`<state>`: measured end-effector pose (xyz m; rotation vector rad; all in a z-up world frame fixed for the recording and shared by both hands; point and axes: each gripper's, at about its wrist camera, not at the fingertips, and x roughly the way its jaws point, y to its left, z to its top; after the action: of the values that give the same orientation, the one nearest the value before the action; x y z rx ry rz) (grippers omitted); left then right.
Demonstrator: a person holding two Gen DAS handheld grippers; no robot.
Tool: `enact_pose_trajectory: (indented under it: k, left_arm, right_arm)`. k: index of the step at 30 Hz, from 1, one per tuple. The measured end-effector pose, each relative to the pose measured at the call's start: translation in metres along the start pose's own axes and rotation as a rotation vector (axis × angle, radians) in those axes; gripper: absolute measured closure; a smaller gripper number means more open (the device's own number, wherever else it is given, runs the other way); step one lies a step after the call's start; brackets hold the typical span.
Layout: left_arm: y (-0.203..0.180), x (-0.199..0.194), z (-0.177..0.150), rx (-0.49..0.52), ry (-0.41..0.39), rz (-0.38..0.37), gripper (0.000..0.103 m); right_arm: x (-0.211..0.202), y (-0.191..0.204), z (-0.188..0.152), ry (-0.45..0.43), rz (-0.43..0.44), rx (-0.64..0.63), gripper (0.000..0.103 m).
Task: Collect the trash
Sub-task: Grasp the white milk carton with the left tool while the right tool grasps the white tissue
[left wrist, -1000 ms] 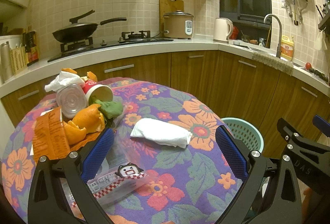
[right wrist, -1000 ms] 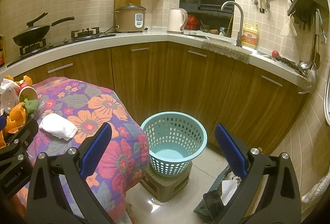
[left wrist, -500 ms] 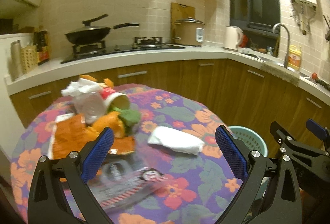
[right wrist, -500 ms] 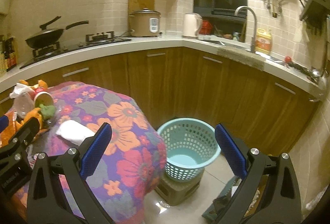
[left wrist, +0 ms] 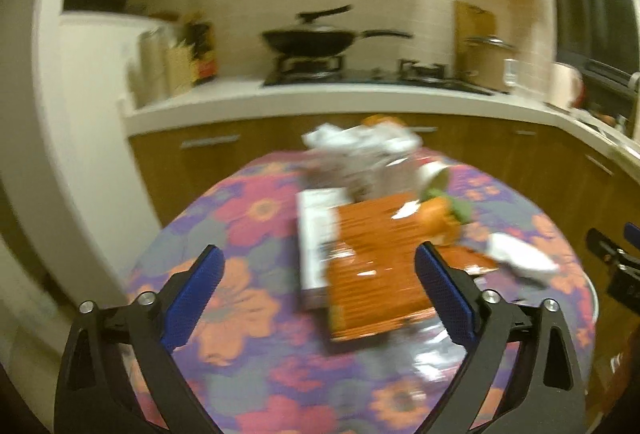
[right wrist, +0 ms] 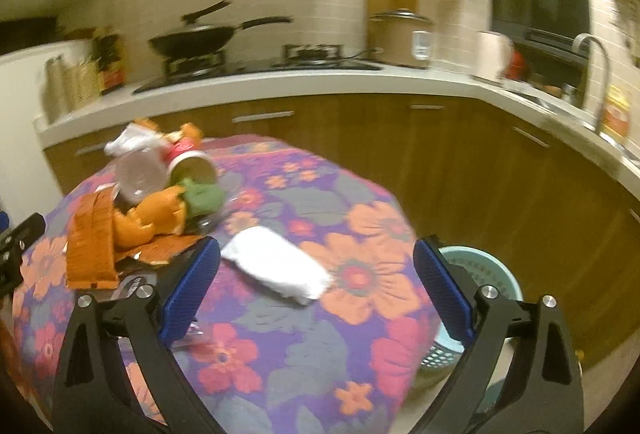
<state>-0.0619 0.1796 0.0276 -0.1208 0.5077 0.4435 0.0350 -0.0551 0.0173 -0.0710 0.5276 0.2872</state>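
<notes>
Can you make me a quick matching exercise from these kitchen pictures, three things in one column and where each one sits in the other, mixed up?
Things:
1. black wok
2. folded white napkin
3. teal basket

Places:
A. on the floor beside the table
B. on the stove burner
C. on the flowered tablecloth

Pairs: 1-B, 2-C, 3-A

Motion blur smears the trash pile beyond telling its pieces apart in the left wrist view, while the right hand-held gripper's arm half-hides the teal basket.
</notes>
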Motion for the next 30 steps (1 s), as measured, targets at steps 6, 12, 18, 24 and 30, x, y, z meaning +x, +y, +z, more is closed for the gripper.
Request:
enact_pose_trajectory:
  k: [6,12,18,24,30]
  left_arm:
    - [0.053,0.026,0.009,-0.092,0.074,-0.025,0.018]
    - [0.065,0.083,0.020,-0.076,0.221,-0.158,0.024]
    - [0.041,0.119,0.025,-0.045,0.307,-0.228,0.025]
    - [0.012,0.128,0.019,0.008,0.343,-0.235,0.025]
    - [0.006,0.125,0.019,0.016,0.344,-0.240,0.025]
  right_arm:
    - [0.038,0.016,0.001,0.075,0.066,-0.108,0.021]
    - [0.073,0.012,-0.001,0.147,0.123,-0.159,0.022]
    - [0.090,0.004,-0.001,0.183,0.119,-0.158,0.022]
    - [0.097,0.001,-0.002,0.196,0.123,-0.149,0.022]
    - [0.097,0.002,-0.001,0.195,0.126,-0.150,0.022]
